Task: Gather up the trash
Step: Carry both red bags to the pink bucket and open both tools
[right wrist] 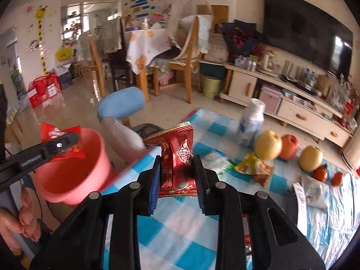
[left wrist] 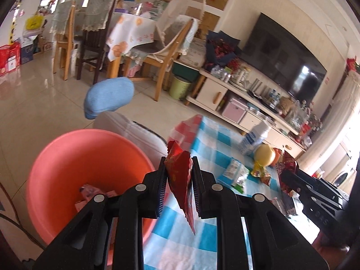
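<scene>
**Two claws, two wrappers, one pink basin**

The left claw (left wrist: 179,175) is clamped tight on a red snack wrapper (left wrist: 181,180), which hangs point-down between its pads, just at the edge of the desk (left wrist: 180,236) with its blue-and-white checked cloth. At 9 o'clock from that wrapper sits a pink basin (left wrist: 67,157), beside the desk, with a few pink scraps lying in its bottom.

The right claw (right wrist: 177,173) is likewise closed hard on a second red wrapper (right wrist: 177,155), a crumpled foil one with gold edging, held over the cloth. In the right wrist view the left claw's wrapper shows at 9 o'clock, over the basin's near rim.

More trash lies on the cloth: a yellow-and-red packet (right wrist: 254,168) at 3 o'clock from the right claw, and a green-and-white packet (left wrist: 236,173) just left of it. Behind these stand a white bottle (right wrist: 252,121), two yellow pears (right wrist: 268,145) and a red apple (right wrist: 289,144). Crumpled white paper (right wrist: 315,191) rests farther right.
</scene>
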The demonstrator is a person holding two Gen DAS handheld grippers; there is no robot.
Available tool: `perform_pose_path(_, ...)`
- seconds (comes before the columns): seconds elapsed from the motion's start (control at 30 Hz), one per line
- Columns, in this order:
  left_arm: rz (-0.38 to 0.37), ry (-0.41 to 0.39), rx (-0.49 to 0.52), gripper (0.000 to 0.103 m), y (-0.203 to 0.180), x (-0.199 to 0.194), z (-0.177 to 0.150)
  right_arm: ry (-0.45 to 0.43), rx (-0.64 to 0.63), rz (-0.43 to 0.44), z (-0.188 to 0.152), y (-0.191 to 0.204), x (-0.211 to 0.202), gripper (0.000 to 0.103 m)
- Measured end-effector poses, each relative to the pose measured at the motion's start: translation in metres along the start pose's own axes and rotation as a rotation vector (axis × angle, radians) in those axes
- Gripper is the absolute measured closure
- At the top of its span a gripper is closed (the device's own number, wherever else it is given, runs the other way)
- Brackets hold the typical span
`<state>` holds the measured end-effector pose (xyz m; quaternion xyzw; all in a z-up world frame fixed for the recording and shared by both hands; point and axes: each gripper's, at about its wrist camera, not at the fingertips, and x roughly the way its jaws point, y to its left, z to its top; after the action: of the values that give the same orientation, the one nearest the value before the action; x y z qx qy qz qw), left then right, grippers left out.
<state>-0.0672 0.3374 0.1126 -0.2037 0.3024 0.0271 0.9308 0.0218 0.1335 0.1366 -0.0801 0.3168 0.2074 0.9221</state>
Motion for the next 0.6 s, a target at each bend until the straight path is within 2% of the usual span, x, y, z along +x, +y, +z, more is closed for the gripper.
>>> perform_pose_path(0.33,0.090,-0.006,-0.163,0.081,0.068,0.001,0.014,0.038,-0.125,0.167,0.012,0.101,0.035,0.074)
perform_pose_path(0.6,0.175,-0.006,-0.269,0.081,0.113,0.001,0.019,0.085,-0.165,0.263,0.011,0.154,0.063,0.073)
